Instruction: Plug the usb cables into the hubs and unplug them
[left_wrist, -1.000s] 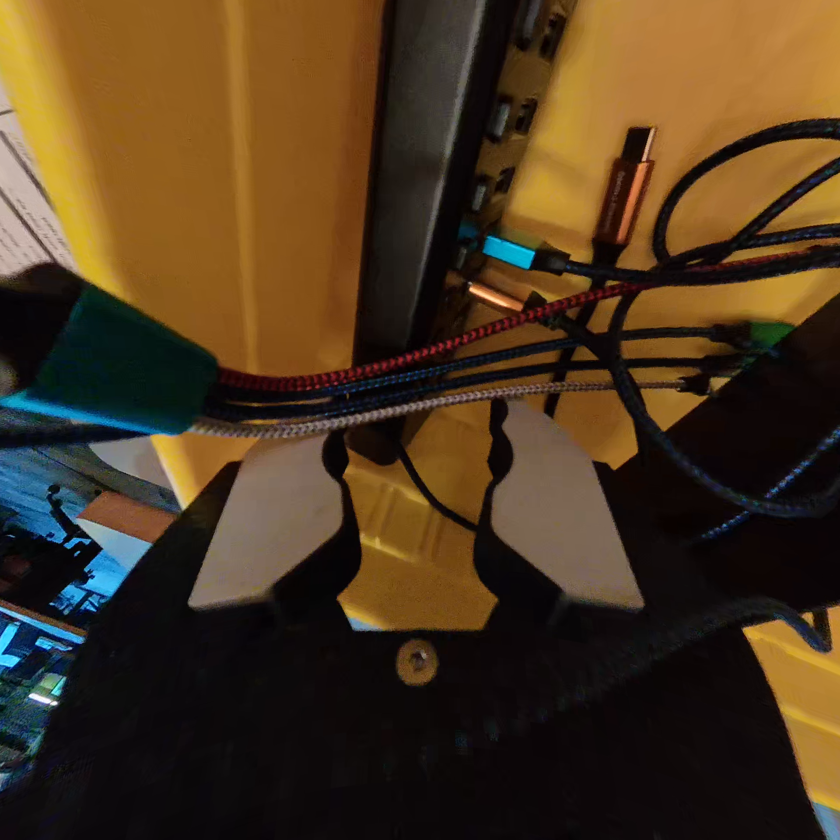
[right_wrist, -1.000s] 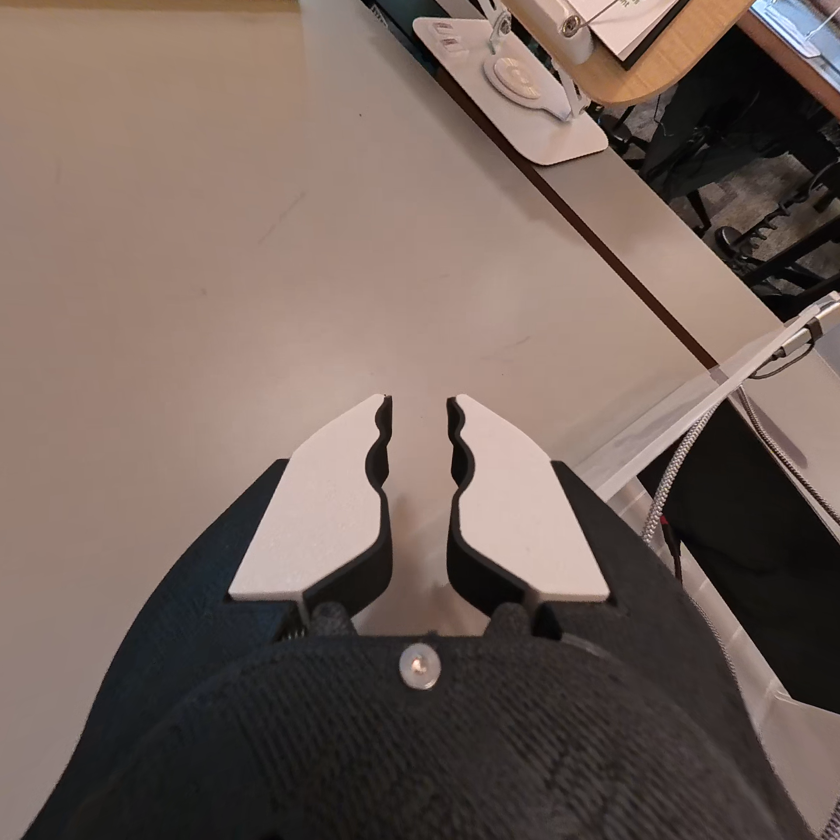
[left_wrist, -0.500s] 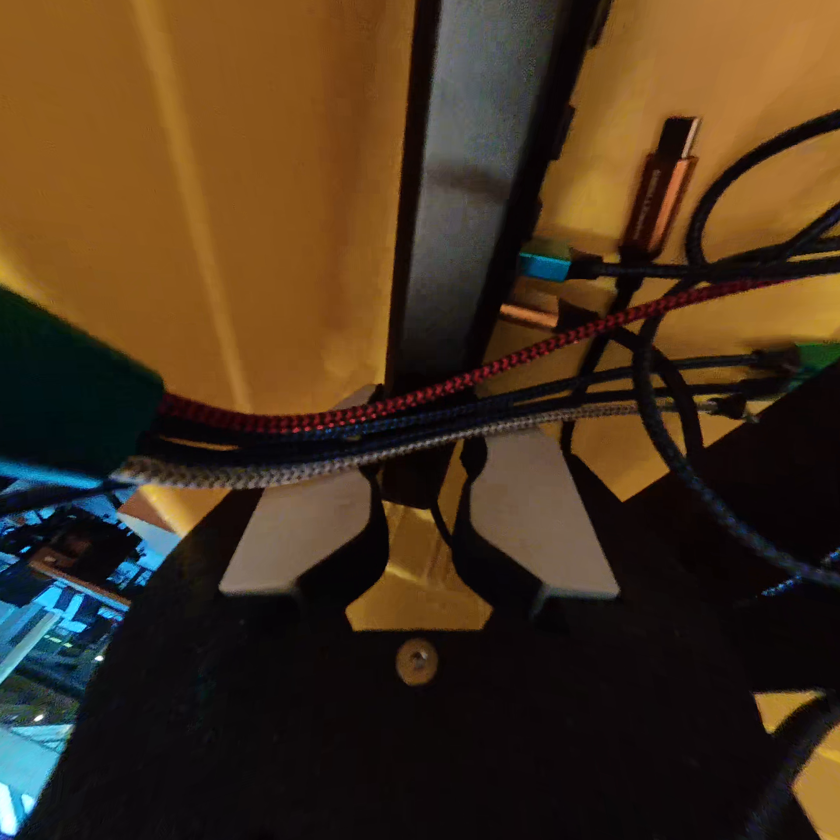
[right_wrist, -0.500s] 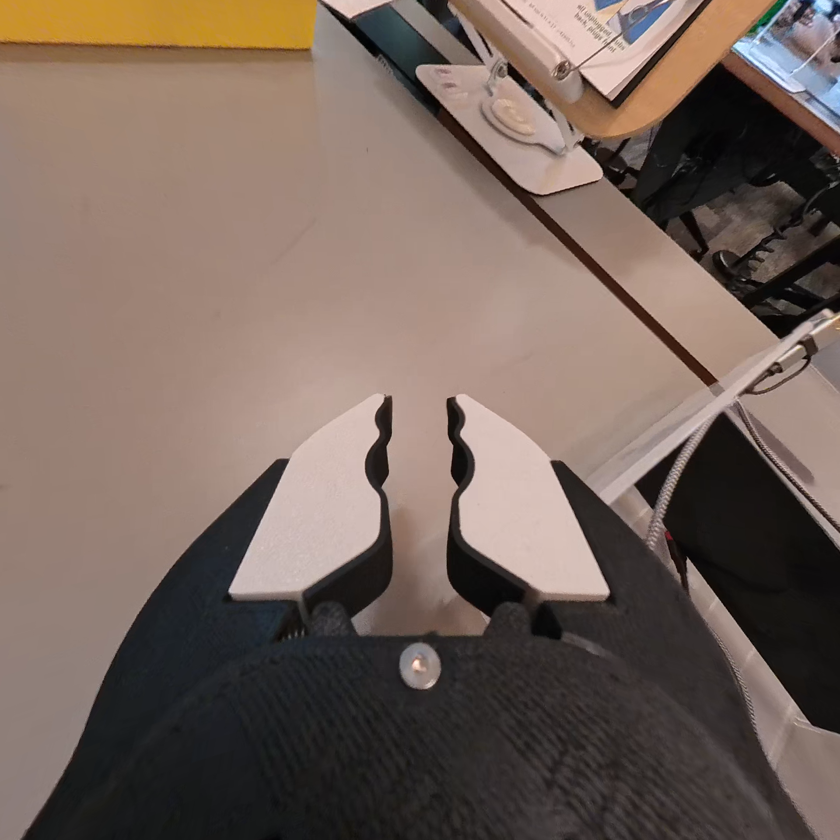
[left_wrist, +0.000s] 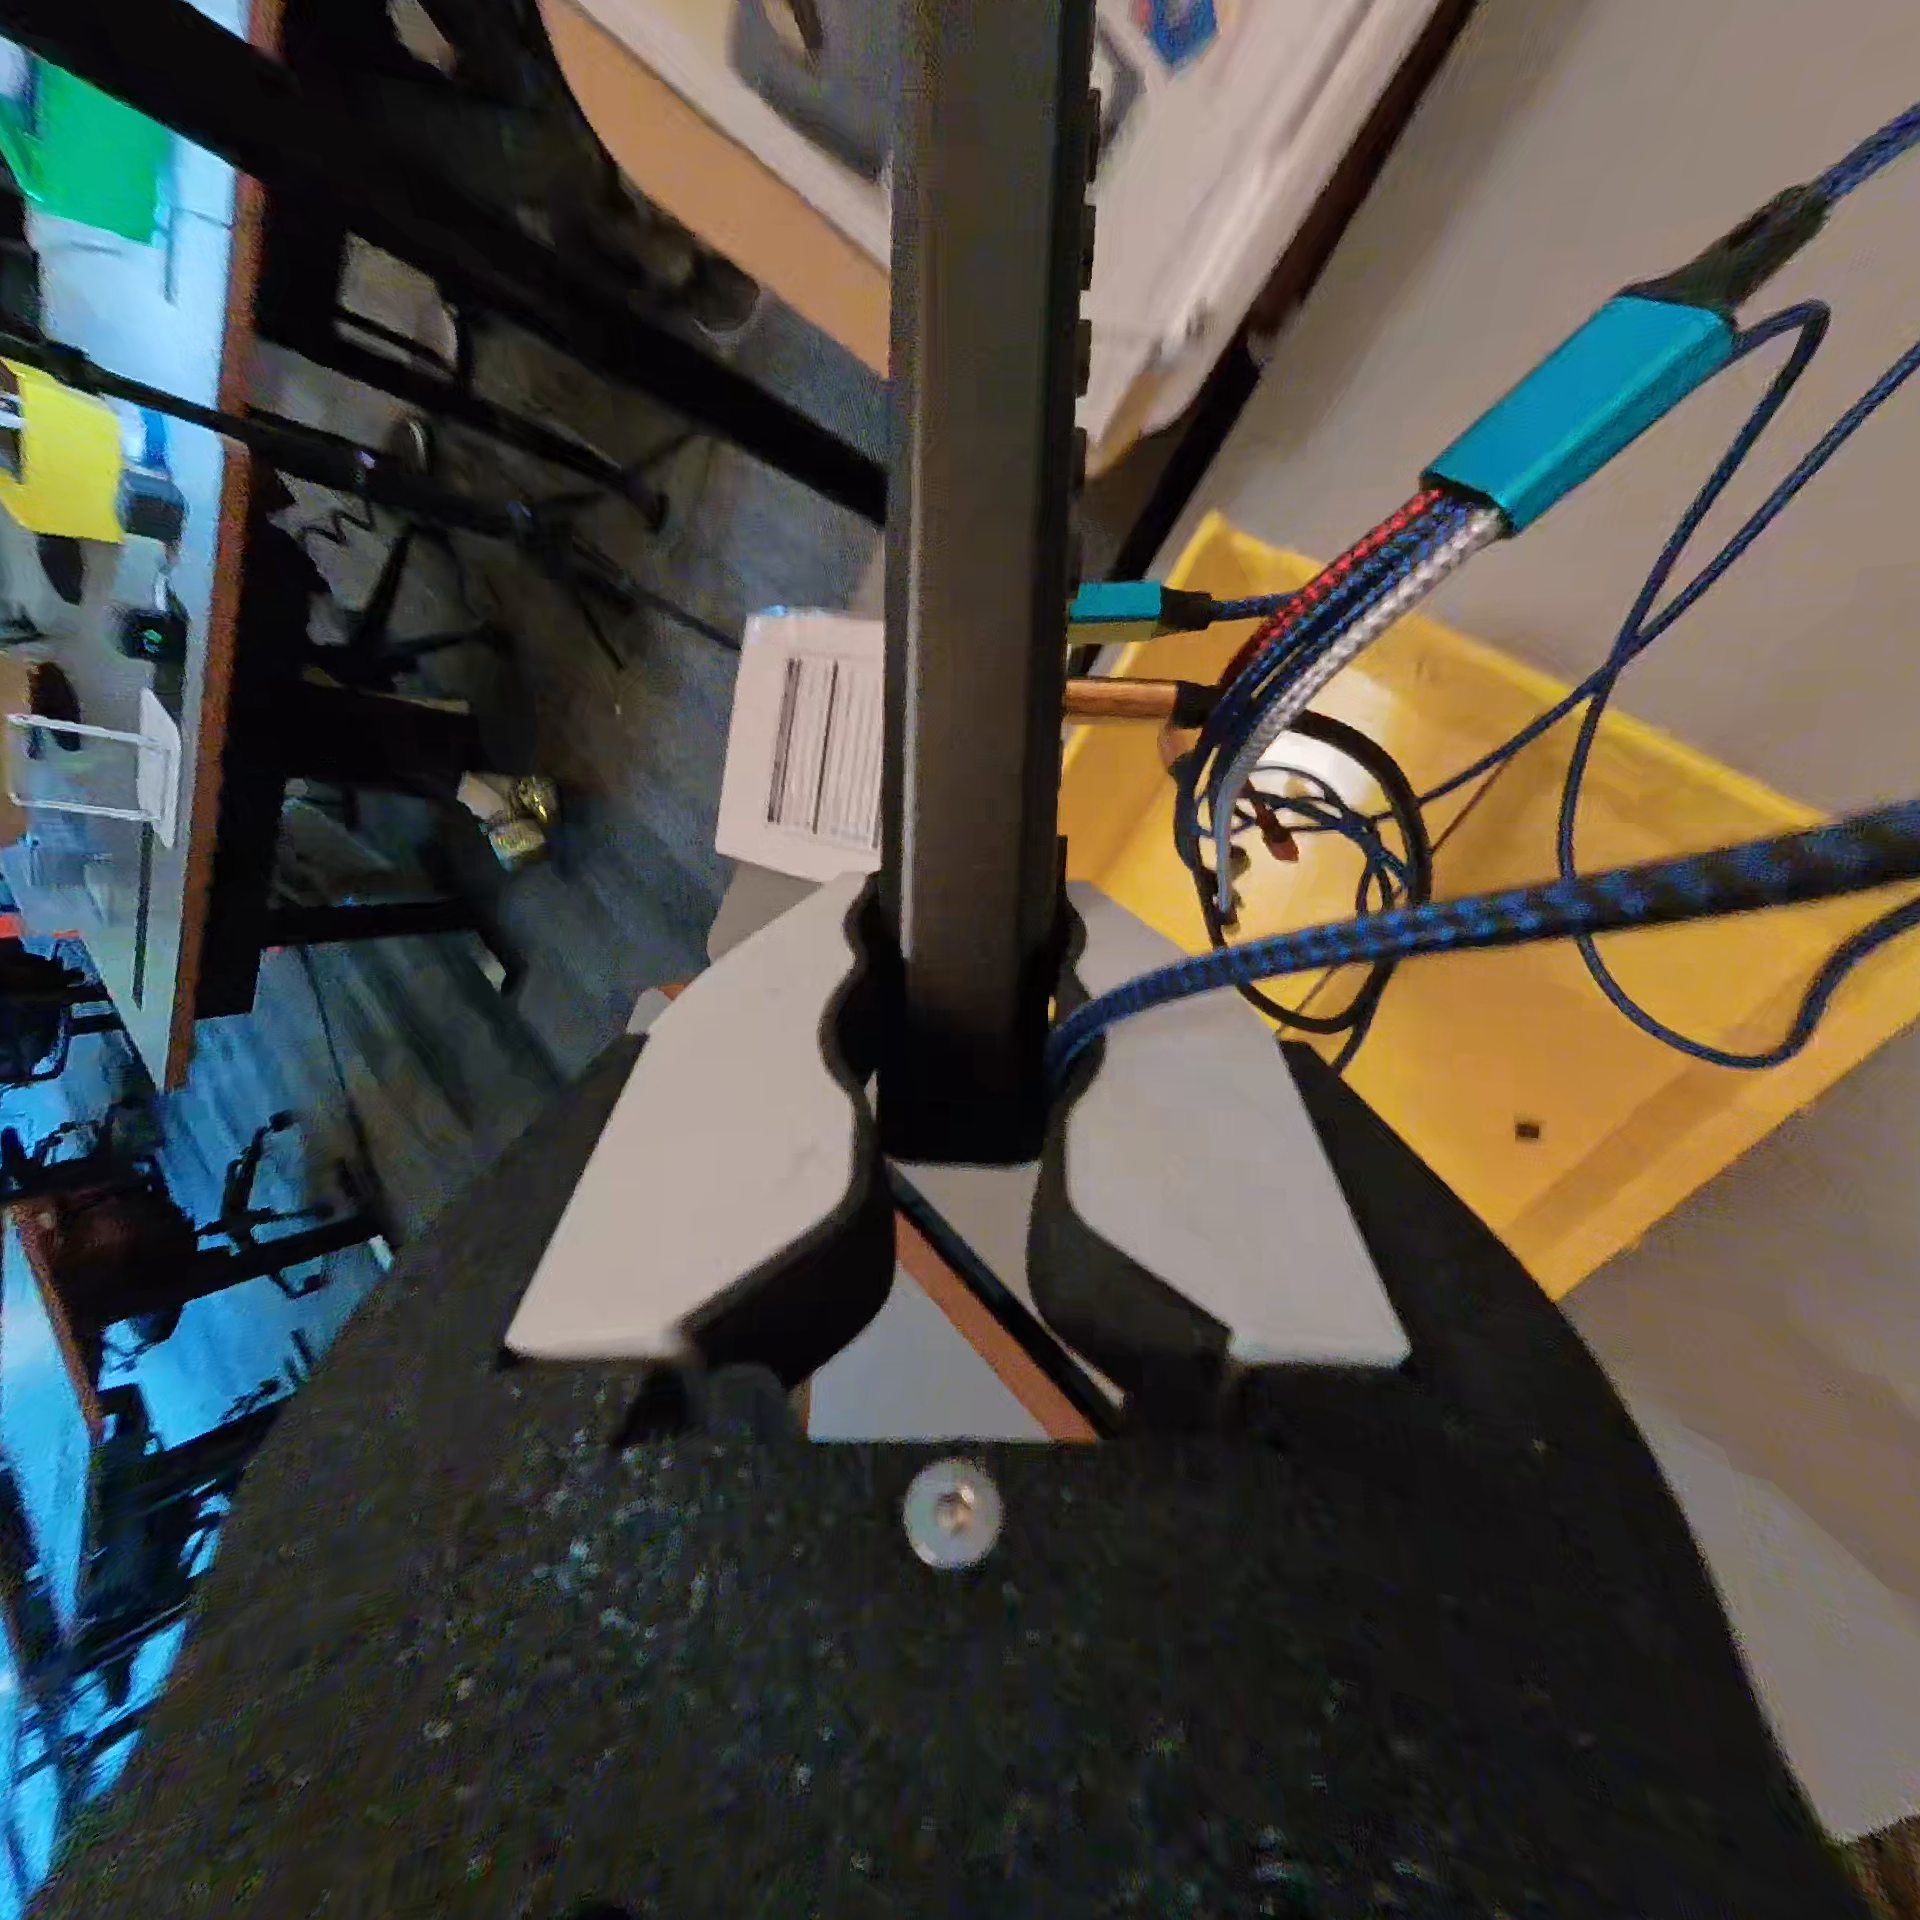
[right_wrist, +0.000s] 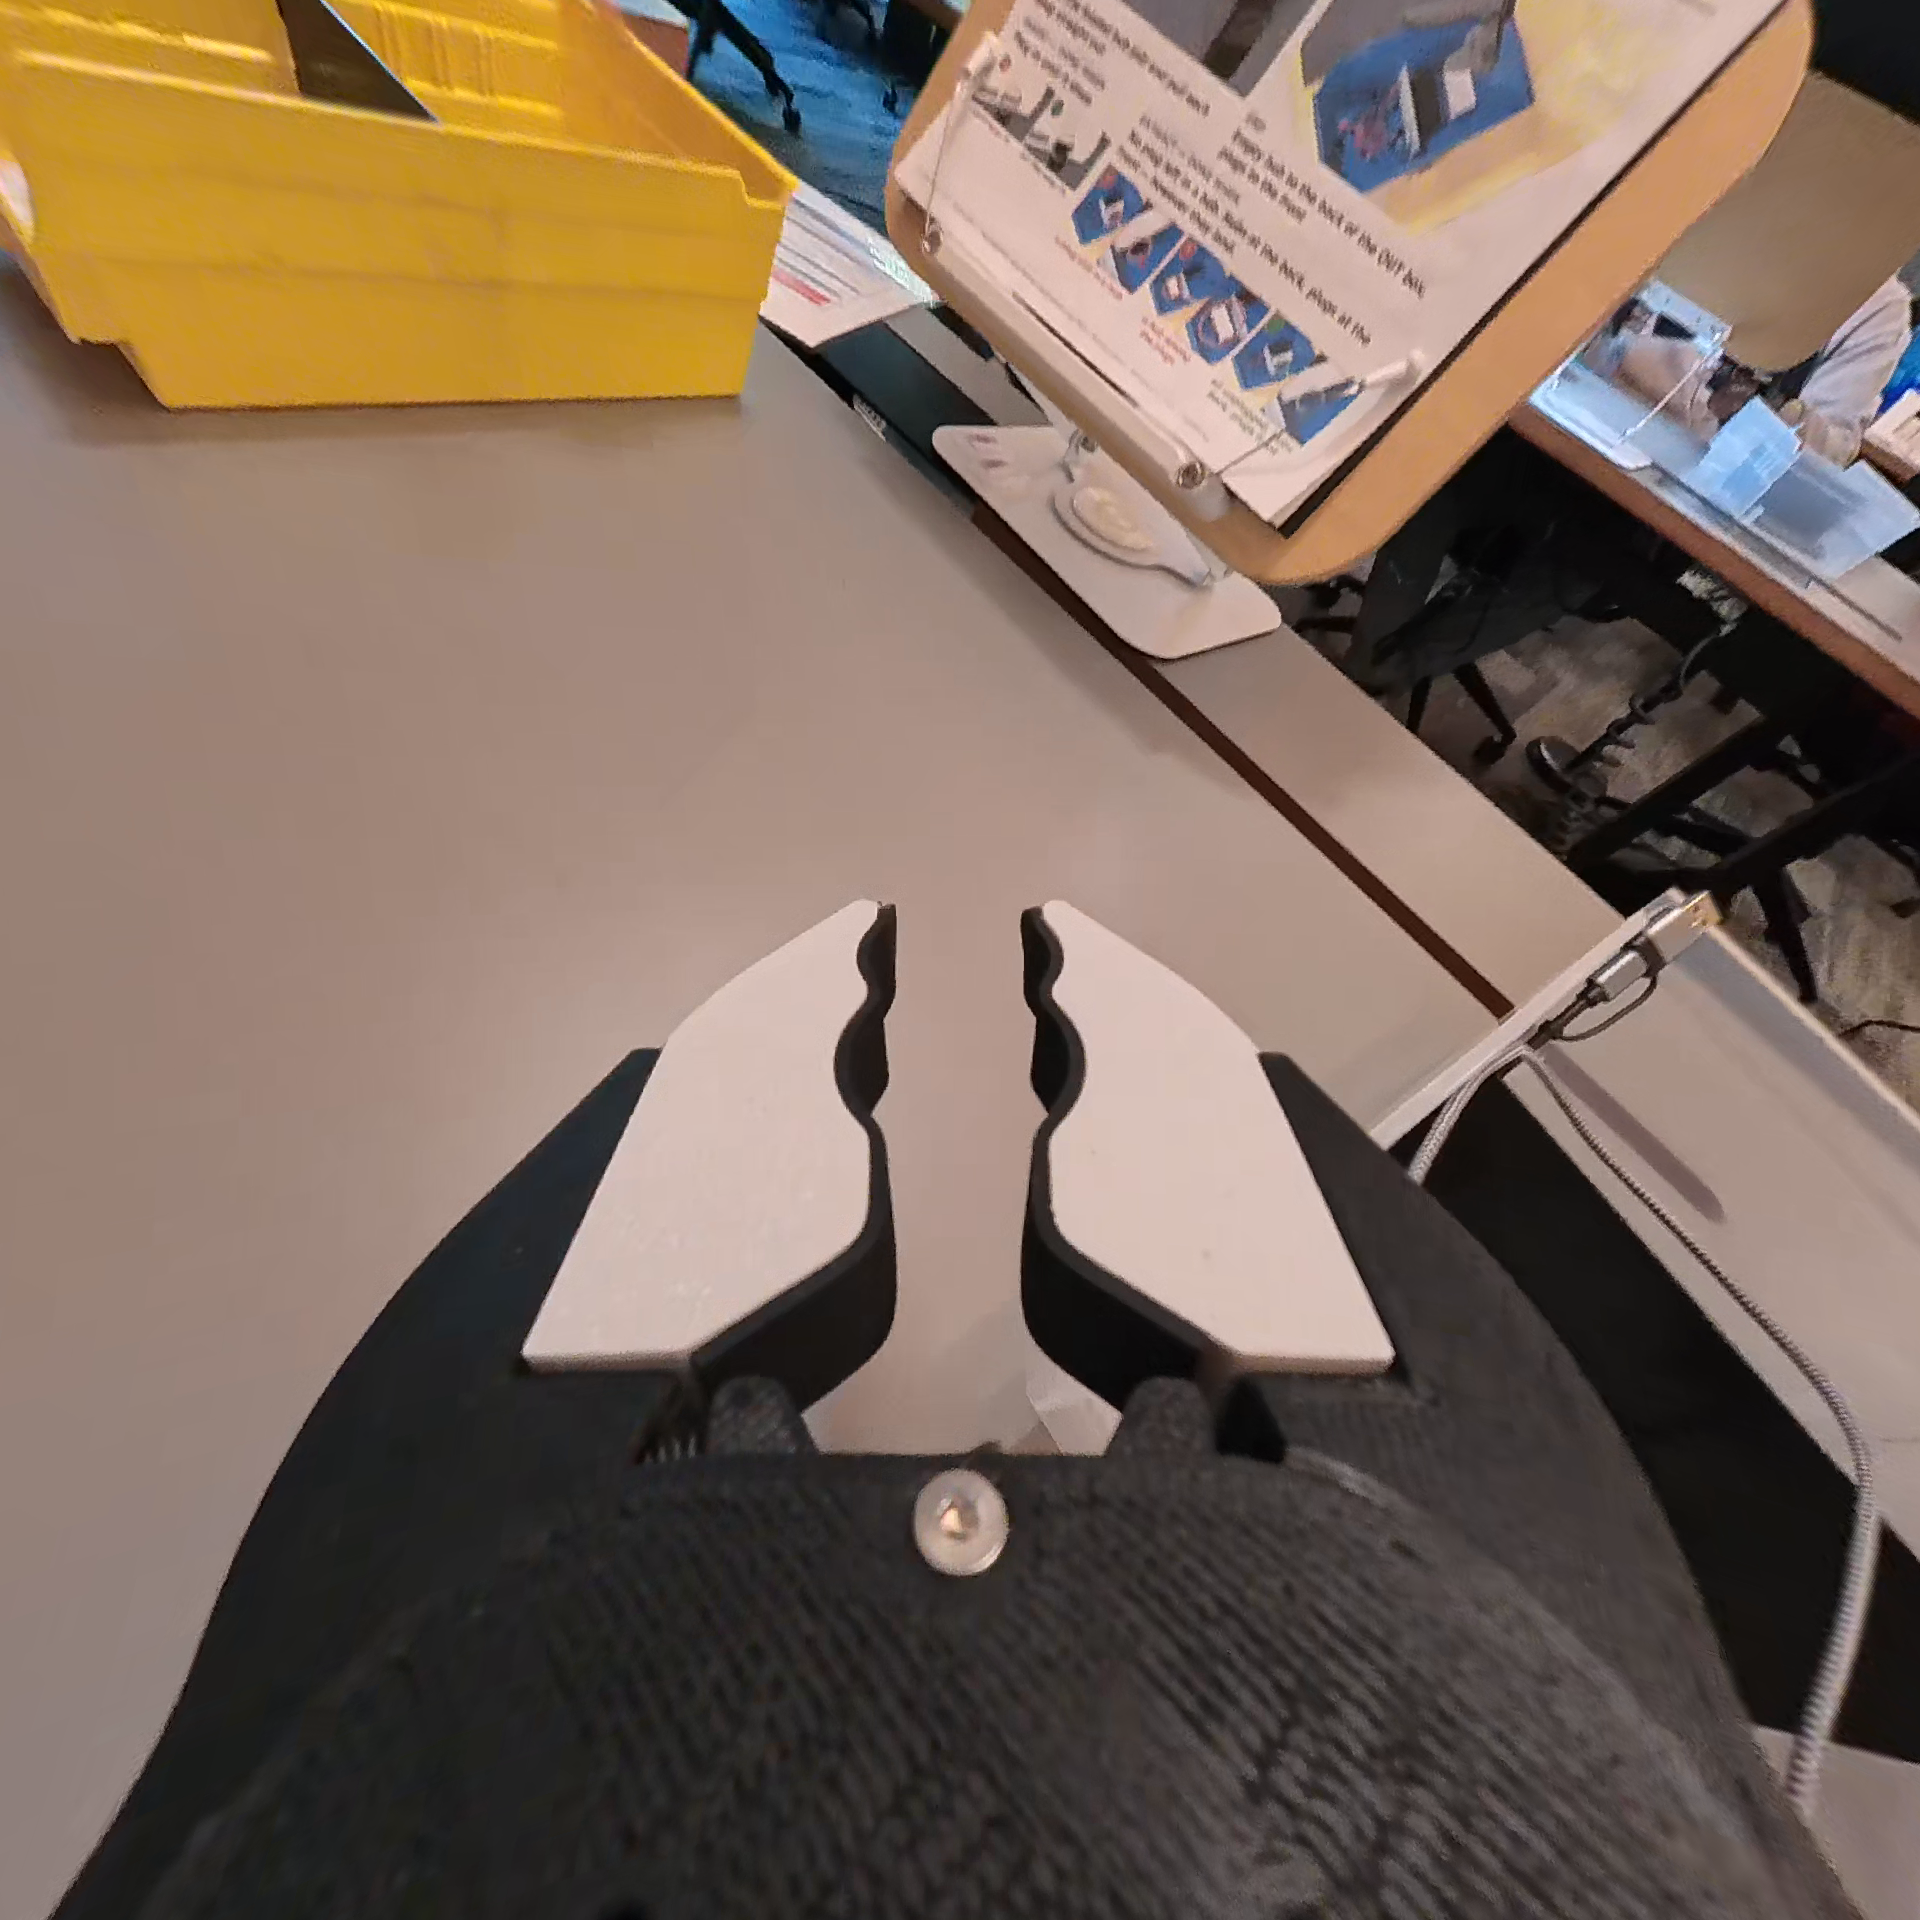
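Right wrist view: grey table fills the frame, a yellow bin at 11 o'clock, an instruction board at 1 o'clock. My right gripper hangs over the table, jaws slightly apart, holding nothing. Left wrist view: my left gripper is clamped on the long dark hub, which runs toward 12 o'clock. At 3 o'clock, a teal plug and a copper plug sit in its side, their braided cables trailing over the bin.
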